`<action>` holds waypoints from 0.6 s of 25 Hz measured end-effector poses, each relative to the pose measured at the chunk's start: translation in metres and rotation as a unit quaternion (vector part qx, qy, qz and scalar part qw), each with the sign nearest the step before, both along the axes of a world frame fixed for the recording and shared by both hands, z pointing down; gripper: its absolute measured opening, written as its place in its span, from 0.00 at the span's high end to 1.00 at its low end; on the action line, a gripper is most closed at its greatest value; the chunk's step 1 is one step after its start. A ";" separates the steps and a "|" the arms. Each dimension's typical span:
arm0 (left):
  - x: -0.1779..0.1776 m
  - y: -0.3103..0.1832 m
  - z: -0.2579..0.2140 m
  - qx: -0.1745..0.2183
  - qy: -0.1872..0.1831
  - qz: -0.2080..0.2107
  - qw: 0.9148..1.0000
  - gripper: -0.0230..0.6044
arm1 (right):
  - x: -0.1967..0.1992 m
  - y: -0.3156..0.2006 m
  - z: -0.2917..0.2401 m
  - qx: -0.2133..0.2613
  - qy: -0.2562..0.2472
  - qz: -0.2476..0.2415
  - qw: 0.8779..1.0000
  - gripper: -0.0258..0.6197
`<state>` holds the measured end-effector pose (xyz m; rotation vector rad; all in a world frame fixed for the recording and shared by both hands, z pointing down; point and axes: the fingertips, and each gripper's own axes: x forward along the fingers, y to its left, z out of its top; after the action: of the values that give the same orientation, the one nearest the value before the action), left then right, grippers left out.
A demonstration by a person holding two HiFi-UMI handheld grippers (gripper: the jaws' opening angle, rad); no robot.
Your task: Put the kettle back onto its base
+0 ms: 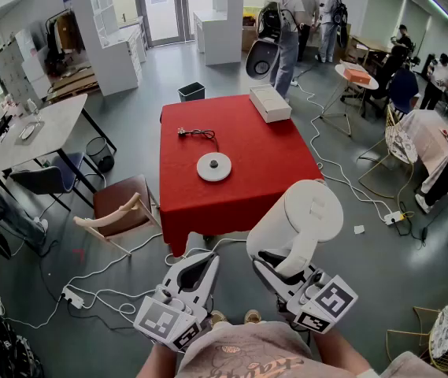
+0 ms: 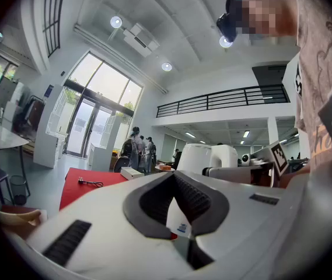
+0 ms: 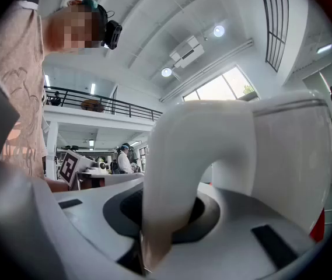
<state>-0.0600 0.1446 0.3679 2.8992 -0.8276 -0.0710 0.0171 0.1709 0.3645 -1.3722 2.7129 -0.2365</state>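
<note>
**Kettle held off the table, base waiting on the red cloth**

Kettle [image 1: 306, 215], white and rounded, hangs in the air off the near right corner of the red table [image 1: 263, 156], well apart from its base [image 1: 214, 167]. The round white base sits near the middle of the cloth. Just behind it lies a black cord with its plug [image 1: 198, 135], and a flat white box [image 1: 270, 103] rests at the far right corner. A wooden chair with a brown seat [image 1: 121, 207] stands by the table's near left corner. White cables [image 1: 105, 270] trail over the grey floor in front of the table. A dark bin [image 1: 191, 91] stands behind the table, and several people are gathered at the far end of the room.

The right gripper [image 1: 280, 264] is clamped on the kettle's curved handle, which runs down between its dark pads, the jaws partway closed round it. The left gripper [image 1: 200, 268] hangs beside it in front of the table, its jaw tips together with nothing between them.

Each gripper carries a cube with black-and-white square markers. Through the left jaws a small label with a blue mark shows, too small to read.
</note>
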 end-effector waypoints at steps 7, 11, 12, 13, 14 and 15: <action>0.005 -0.001 0.002 0.000 -0.002 0.001 1.000 0.98 | 0.001 -0.002 0.000 -0.001 -0.004 -0.006 1.000 0.81; 0.010 -0.002 0.001 -0.001 -0.004 -0.003 1.000 0.98 | 0.007 -0.003 0.002 -0.006 -0.006 -0.015 1.000 0.81; 0.012 -0.002 0.001 0.001 -0.005 -0.004 1.000 0.98 | 0.009 -0.003 0.003 -0.007 -0.004 -0.018 1.000 0.81; 0.014 -0.001 0.002 0.002 -0.006 -0.005 1.000 0.98 | 0.011 -0.002 0.004 -0.007 -0.002 -0.020 1.000 0.81; 0.016 -0.001 0.002 0.004 -0.007 -0.007 1.000 0.98 | 0.013 -0.002 0.005 -0.008 -0.001 -0.024 1.000 0.81; 0.017 0.000 0.003 0.004 -0.009 -0.009 1.000 0.98 | 0.014 -0.001 0.005 -0.008 -0.001 -0.028 1.000 0.81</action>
<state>-0.0428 0.1447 0.3712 2.9056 -0.8574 -0.0496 0.0310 0.1696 0.3693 -1.3012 2.7562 -0.2630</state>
